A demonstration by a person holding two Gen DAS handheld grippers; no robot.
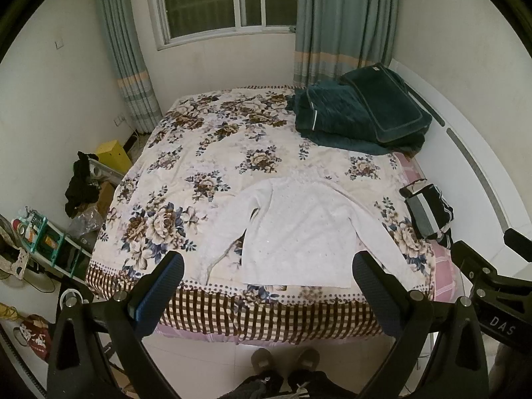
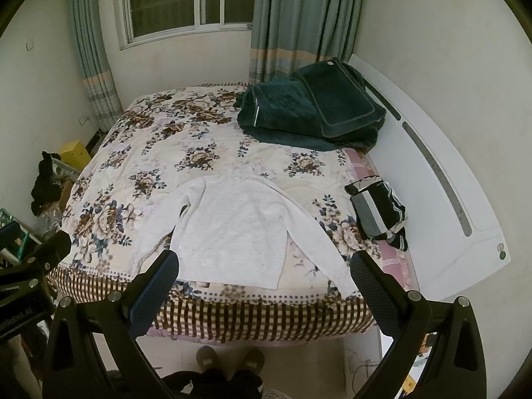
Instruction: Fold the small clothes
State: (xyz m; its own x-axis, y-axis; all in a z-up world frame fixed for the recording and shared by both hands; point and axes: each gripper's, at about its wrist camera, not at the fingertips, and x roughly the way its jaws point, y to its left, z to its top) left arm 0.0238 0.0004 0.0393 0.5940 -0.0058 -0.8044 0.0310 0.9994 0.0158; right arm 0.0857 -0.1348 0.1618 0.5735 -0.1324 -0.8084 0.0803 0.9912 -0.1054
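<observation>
One white sweater lies spread flat on the flowered bedspread, straight ahead of the left gripper and just beyond its fingertips, its hem toward the near edge of the bed. Both sleeves angle outward. From the right gripper the same sweater sits ahead and slightly left. Each gripper is spread wide and holds nothing; both hover short of the bed edge.

Counted: one sweater, one folded striped garment off to the right of both grippers, one pile of dark green bedding far ahead and right, two curtains, one window, two slippers below.

Only the left view shows the green rack of clutter and the red bag at far left, plus part of the right gripper's body at its right edge. Only the right view shows the whole white headboard, with the left gripper's body at its left edge.
</observation>
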